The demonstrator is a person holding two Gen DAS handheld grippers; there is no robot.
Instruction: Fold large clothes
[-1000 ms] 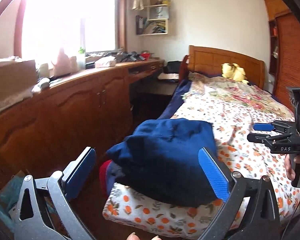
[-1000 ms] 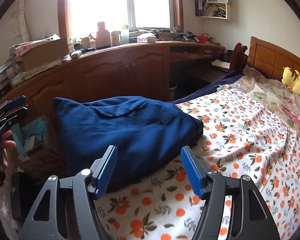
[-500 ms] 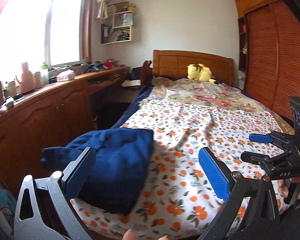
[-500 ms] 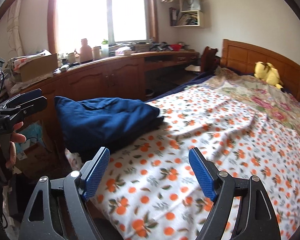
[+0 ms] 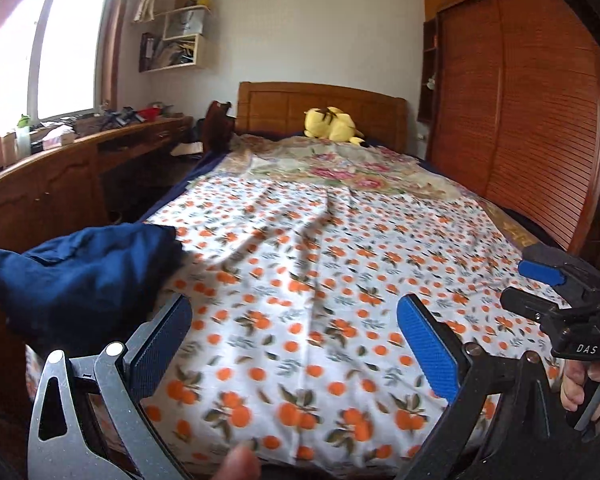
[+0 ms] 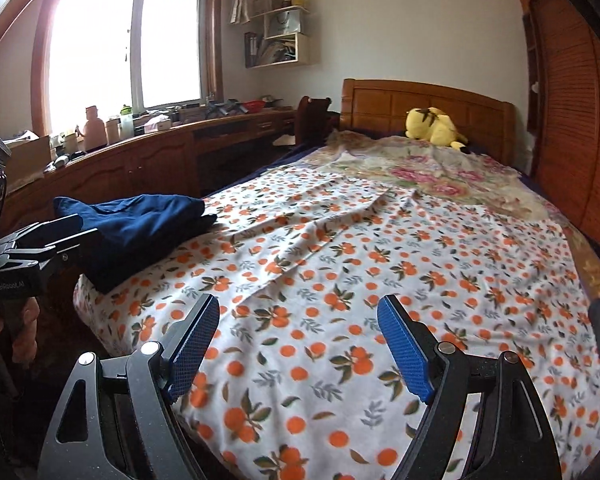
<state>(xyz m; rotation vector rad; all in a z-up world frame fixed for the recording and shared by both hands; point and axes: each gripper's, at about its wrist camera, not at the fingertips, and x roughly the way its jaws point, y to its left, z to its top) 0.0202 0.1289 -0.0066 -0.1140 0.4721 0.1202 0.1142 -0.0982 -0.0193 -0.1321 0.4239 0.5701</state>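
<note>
A folded dark blue garment (image 5: 80, 268) lies on the near left corner of the bed; it also shows in the right wrist view (image 6: 140, 224). My left gripper (image 5: 296, 340) is open and empty, held above the foot of the bed, to the right of the garment. My right gripper (image 6: 300, 344) is open and empty over the orange-patterned sheet (image 6: 380, 280). Each gripper shows in the other's view: the right one (image 5: 548, 284) at the right edge, the left one (image 6: 48, 236) at the left edge, just in front of the garment.
A yellow plush toy (image 6: 434, 126) lies by the wooden headboard (image 6: 424, 106). A floral quilt (image 6: 428, 172) covers the far part of the bed. A long wooden counter (image 6: 140, 160) with bottles runs under the window on the left. A wooden wardrobe (image 5: 516, 120) stands on the right.
Both grippers have drawn back from the blue garment and turned right toward the middle of the bed. The garment stays folded at the bed's left corner. Both stay open.
</note>
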